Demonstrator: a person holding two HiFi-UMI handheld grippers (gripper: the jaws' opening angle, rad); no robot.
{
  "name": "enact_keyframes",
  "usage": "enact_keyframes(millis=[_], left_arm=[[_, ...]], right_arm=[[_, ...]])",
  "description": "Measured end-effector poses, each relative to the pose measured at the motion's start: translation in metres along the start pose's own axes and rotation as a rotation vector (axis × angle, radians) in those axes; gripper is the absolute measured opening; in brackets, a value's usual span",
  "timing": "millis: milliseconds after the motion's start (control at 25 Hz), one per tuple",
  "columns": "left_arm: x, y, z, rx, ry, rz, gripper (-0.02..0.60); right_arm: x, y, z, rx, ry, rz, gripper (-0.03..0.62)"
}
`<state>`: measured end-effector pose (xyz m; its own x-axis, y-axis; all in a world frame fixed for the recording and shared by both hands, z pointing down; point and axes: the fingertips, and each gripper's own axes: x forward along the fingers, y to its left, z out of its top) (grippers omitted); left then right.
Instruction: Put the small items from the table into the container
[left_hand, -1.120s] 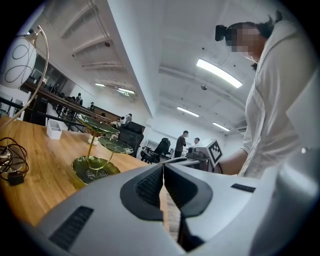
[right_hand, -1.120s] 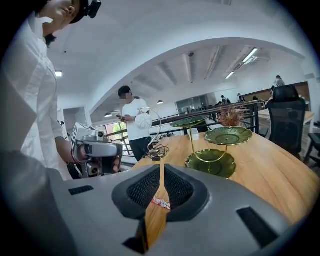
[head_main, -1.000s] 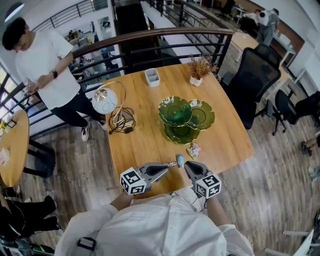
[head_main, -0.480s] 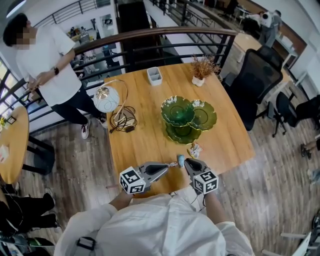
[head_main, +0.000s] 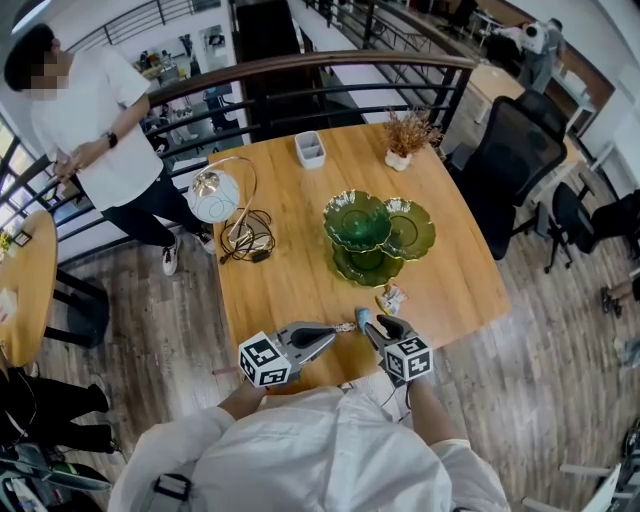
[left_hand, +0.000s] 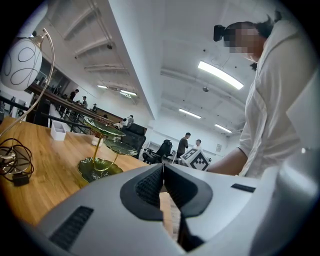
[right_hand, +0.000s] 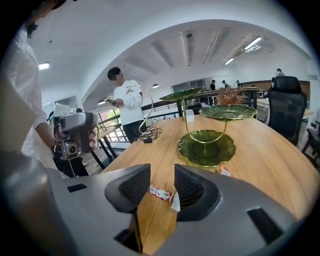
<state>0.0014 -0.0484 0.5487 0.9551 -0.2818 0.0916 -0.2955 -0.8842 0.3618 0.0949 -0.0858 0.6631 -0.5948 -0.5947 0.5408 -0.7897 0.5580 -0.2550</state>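
Head view: tabletop (head_main: 290, 270), green tiered dish (head_main: 378, 235) mid-board. Right tool (right_hand: 162, 185) has its jaws opening, with the red-white sachet (right_hand: 159, 193) flat on the wood just ahead between them, untouched; left tool (left_hand: 163, 182) is pinched shut. Get the pads low astride the sachet before closing.

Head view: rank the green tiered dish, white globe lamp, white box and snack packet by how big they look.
1. green tiered dish
2. white globe lamp
3. white box and snack packet: these look about alike, and the box sits farther from the camera, so they are left unranked.
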Motion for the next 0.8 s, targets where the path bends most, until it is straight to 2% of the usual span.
enact_keyframes(millis=[360, 640, 800], left_arm=[[-0.002, 0.001, 0.0, -0.004, 0.0, -0.001, 0.009], [-0.004, 0.004, 0.0, -0.006, 0.001, 0.005, 0.009], [-0.006, 0.007, -0.001, -0.009, 0.002, 0.009, 0.009]], right_arm=[[0.013, -0.013, -0.012, 0.035, 0.053, -0.032, 0.146], [0.035, -0.014, -0.026, 0.055, 0.15, -0.001, 0.176], [0.043, -0.019, -0.03, 0.067, 0.179, -0.021, 0.179]])
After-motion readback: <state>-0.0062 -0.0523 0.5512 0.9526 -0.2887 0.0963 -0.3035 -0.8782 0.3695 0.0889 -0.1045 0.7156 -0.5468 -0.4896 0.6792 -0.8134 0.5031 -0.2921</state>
